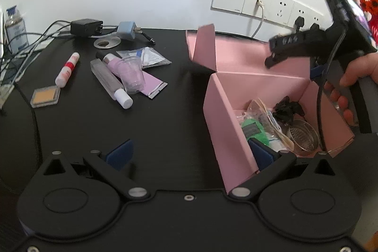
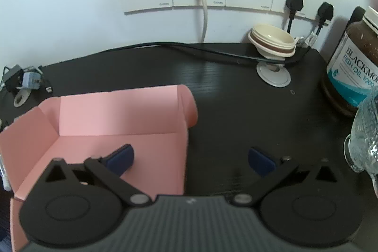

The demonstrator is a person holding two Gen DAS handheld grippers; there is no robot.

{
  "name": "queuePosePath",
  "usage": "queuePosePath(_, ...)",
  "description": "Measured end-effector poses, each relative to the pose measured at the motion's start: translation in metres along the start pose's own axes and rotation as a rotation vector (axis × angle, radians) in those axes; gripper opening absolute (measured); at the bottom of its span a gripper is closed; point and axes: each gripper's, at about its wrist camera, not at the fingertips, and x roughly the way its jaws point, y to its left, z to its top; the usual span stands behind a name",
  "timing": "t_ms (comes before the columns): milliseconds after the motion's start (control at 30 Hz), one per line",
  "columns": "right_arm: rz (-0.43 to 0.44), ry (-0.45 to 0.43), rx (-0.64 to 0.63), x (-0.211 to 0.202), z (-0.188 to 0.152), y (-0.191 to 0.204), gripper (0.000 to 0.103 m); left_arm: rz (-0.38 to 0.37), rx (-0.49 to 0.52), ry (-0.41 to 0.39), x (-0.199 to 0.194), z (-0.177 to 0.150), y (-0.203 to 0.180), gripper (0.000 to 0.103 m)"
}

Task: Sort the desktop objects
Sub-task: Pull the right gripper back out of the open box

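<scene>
We hold both grippers spread and empty: our left gripper [image 1: 190, 154] straddles the near wall of the pink box [image 1: 219, 110], our right gripper [image 2: 191, 158] above its far flap.

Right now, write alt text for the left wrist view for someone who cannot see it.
An open left gripper hovers over a black desk beside a pink cardboard box holding a metal strainer and packets. Left of it lie a clear plastic cup, a red-and-white tube and a compact. The right gripper, held in a hand, hangs above the box.
</scene>
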Motion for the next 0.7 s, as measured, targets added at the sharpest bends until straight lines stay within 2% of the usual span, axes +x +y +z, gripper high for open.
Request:
queuePosePath(200,0.092,-0.064,0.145,-0.022,-0.004,-0.023,0.102,-0.02,-0.008,-0.03,-0.009,0.007,0.003,0.103)
queuePosePath(533,0.128,-0.162,0.169,-0.066,-0.026,-0.049,0.102,-0.104,0.003,-0.073,-0.029,0.013,-0.003,0.103)
queuePosePath(700,0.144,-0.203,0.124,-0.084,-0.039,-0.051,0.102,-0.145,0.02,-0.069,-0.04,0.007,-0.005,0.103)
